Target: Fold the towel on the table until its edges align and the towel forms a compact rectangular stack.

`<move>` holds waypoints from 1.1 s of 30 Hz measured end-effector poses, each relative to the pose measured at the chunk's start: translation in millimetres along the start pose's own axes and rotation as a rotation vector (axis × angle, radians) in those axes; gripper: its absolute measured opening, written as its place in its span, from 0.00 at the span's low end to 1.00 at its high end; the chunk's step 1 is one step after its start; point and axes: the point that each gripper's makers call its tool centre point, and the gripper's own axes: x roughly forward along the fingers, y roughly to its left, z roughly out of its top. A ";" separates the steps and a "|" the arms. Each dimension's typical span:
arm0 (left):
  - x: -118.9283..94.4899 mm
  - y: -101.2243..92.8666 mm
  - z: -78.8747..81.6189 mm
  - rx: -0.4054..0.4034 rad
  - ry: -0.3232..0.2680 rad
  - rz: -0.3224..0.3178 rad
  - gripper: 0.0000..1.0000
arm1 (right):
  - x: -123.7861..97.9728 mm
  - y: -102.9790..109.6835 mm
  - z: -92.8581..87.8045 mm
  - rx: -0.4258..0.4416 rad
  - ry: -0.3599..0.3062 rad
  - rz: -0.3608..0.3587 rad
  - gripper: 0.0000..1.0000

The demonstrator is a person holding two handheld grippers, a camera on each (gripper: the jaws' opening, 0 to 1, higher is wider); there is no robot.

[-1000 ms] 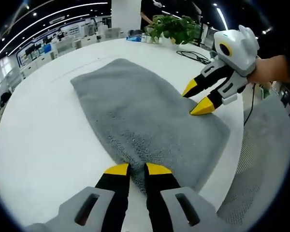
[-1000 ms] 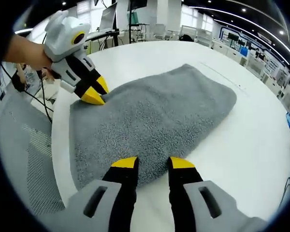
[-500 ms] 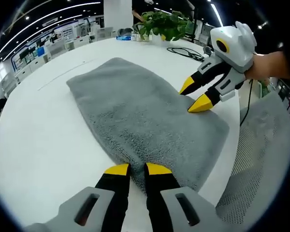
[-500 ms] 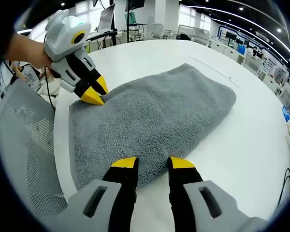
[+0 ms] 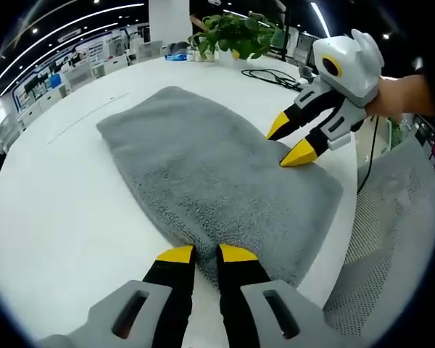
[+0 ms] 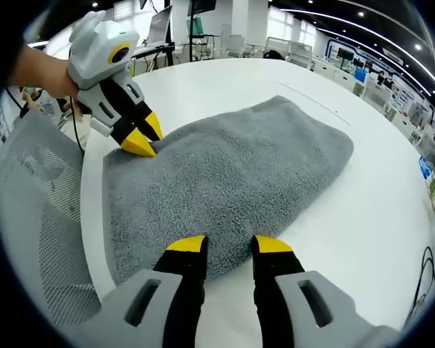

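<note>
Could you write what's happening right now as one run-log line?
towel: flat on table | left gripper: shut on near edge | right gripper: open over opposite corner

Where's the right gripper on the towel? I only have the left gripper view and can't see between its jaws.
Observer: In the right gripper view, the right gripper has its jaws apart, and the towel edge lies between the tips.
Operator: How does my left gripper look from that side?
Observer: The left gripper has its tips at the towel corner by the table edge. I can't tell whether it grips.
Operator: Who's holding it?
Observer: A hand holds it from behind.
</note>
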 end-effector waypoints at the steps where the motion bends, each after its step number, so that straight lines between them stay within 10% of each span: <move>1: 0.8 -1.2 1.0 0.003 -0.001 -0.001 0.12 | -1.4 -0.6 -0.8 0.002 -0.001 -0.001 0.23; 20: -0.6 -4.7 11.3 0.016 -0.030 0.058 0.21 | -4.6 -12.0 -7.9 -0.025 -0.021 -0.001 0.24; 26: -7.0 -13.9 31.5 0.144 -0.084 0.078 0.23 | -5.6 -9.8 -6.1 -0.019 -0.017 -0.013 0.24; 33: 5.6 -18.5 14.5 0.091 0.011 0.044 0.26 | -9.5 -9.3 -3.0 0.000 -0.034 -0.057 0.25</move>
